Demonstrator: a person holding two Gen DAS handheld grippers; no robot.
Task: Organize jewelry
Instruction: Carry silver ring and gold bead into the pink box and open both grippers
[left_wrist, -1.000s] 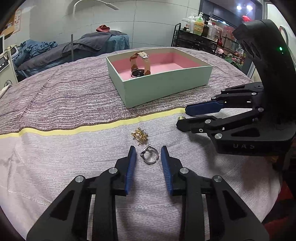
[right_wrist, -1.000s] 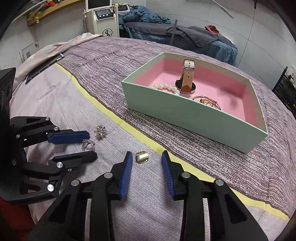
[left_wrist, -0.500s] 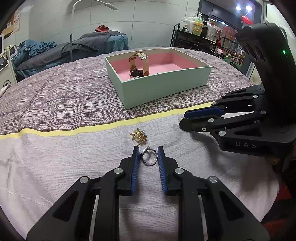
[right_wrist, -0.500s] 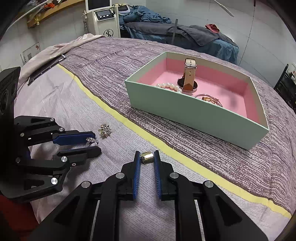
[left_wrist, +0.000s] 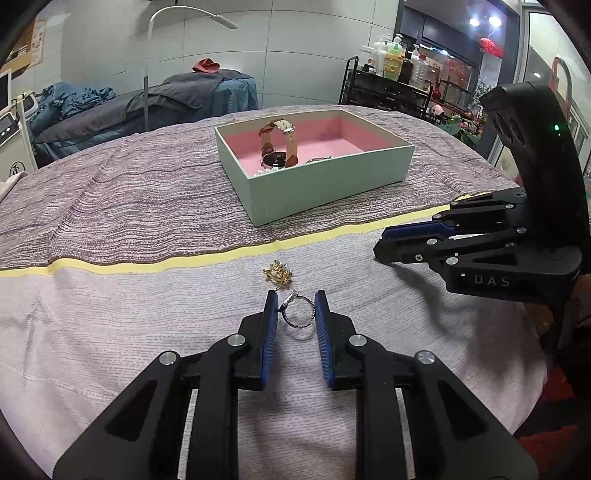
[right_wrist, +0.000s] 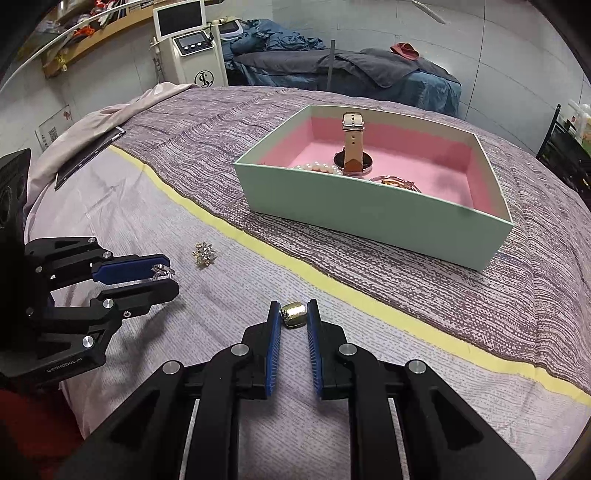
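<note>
In the left wrist view my left gripper (left_wrist: 295, 304) is shut on a silver ring (left_wrist: 298, 313) standing upright between its blue pads, just above the pale cloth. A gold brooch (left_wrist: 277, 273) lies just beyond it. In the right wrist view my right gripper (right_wrist: 293, 308) is shut on a small gold ring (right_wrist: 294, 314) at its fingertips. The left gripper (right_wrist: 170, 275) shows at the left there, with the silver ring (right_wrist: 161, 271) in it and the brooch (right_wrist: 204, 253) beside it. The mint box (right_wrist: 369, 218) with pink lining holds a watch (right_wrist: 352, 147), pearls (right_wrist: 319, 168) and a gold bracelet (right_wrist: 395, 181).
The box (left_wrist: 325, 188) stands past a yellow stripe (left_wrist: 184, 260) on the striped cloth. My right gripper (left_wrist: 382, 243) reaches in from the right. A dark flat tablet (right_wrist: 88, 157) lies at the cloth's far left edge. A white machine (right_wrist: 192, 48) and a treatment bed stand behind.
Both grippers have closed: the left one's pads came in onto the silver ring, the right one's onto the gold ring. Neither hand has shifted much.
</note>
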